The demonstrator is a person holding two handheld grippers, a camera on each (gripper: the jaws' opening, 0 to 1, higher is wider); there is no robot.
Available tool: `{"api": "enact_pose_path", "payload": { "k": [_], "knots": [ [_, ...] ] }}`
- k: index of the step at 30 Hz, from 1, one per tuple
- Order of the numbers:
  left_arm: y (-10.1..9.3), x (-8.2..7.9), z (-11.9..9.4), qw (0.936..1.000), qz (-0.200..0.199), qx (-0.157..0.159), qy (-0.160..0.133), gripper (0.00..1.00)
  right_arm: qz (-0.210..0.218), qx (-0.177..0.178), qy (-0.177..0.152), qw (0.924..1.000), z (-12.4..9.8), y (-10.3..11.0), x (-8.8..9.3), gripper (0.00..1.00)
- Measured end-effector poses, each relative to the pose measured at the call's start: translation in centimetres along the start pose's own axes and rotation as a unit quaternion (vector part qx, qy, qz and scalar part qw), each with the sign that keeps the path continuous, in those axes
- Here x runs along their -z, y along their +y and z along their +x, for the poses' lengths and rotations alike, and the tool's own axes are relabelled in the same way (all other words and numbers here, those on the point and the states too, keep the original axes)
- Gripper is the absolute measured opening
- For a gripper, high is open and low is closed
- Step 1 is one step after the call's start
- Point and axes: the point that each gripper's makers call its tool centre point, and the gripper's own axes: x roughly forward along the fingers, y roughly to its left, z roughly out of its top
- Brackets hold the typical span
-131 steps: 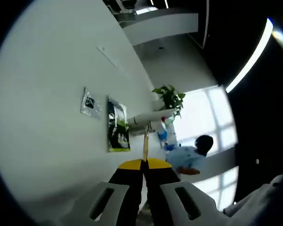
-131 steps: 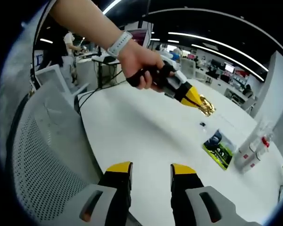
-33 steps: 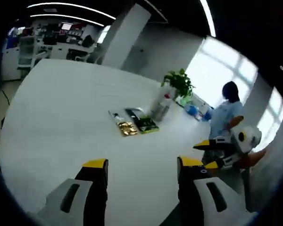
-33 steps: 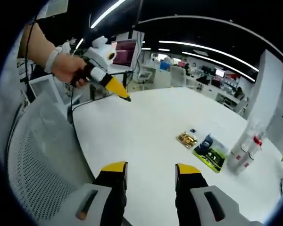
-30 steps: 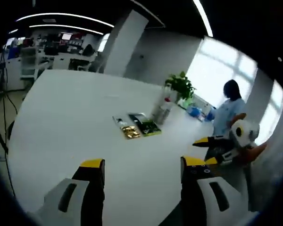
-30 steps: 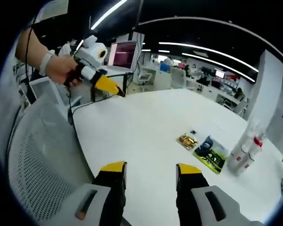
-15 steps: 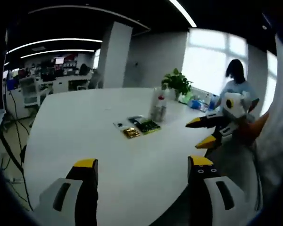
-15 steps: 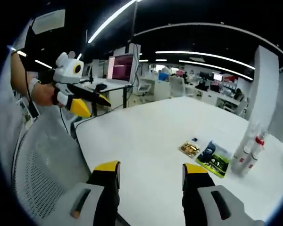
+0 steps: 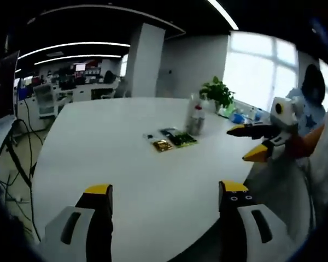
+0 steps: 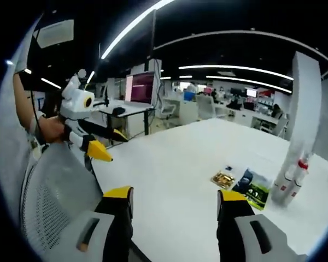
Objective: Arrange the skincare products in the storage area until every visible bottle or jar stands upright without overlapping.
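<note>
In the left gripper view, the left gripper (image 9: 167, 196) is seen at the bottom of the frame with its yellow-tipped black jaws spread wide and nothing between them, held over the near edge of the large round white table (image 9: 115, 164). The clear plastic bottles with a red-topped one among them (image 9: 195, 118) stand upright close together right of centre in the upper half of the frame, well apart from the gripper. Just left of them a green and black flat packet (image 9: 180, 138) and a small gold sachet (image 9: 162, 144) lie flat on the table. A green potted plant (image 9: 217, 93) is seen behind the bottles. The right gripper (image 9: 250, 143) is seen at the right edge, its jaws parted and empty.

In the right gripper view, the right gripper (image 10: 175, 199) is likewise spread wide and empty at the bottom. The bottles (image 10: 293, 180) stand at the right edge, with the packet (image 10: 251, 191) and sachet (image 10: 224, 178) beside them. A white mesh chair (image 10: 49, 202) is seen at the lower left, and the left gripper (image 10: 108, 146) above it is held in a hand (image 10: 49, 130).
</note>
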Motion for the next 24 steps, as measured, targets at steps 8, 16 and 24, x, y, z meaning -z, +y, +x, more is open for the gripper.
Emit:
{"api": "enact_pose_path", "payload": {
  "k": [8,16,24],
  "knots": [
    [-2.1,0.5,0.8,0.9973,0.069,0.009,0.023,0.74,-0.006,-0.018,0.015,0.9997,0.6,0.9,0.5,0.66],
    [-1.0,1.0,1.1,0.998,0.061,-0.009,0.012,0.76,-0.009,-0.02,0.021,0.9996,0.8,0.9,0.8,0.67],
    [-1.8,-1.5,0.4,0.9977,0.001,0.016,-0.066,0.86,-0.032,-0.024,0.008,0.9992,0.9,1.4,0.3,0.75]
  ]
}}
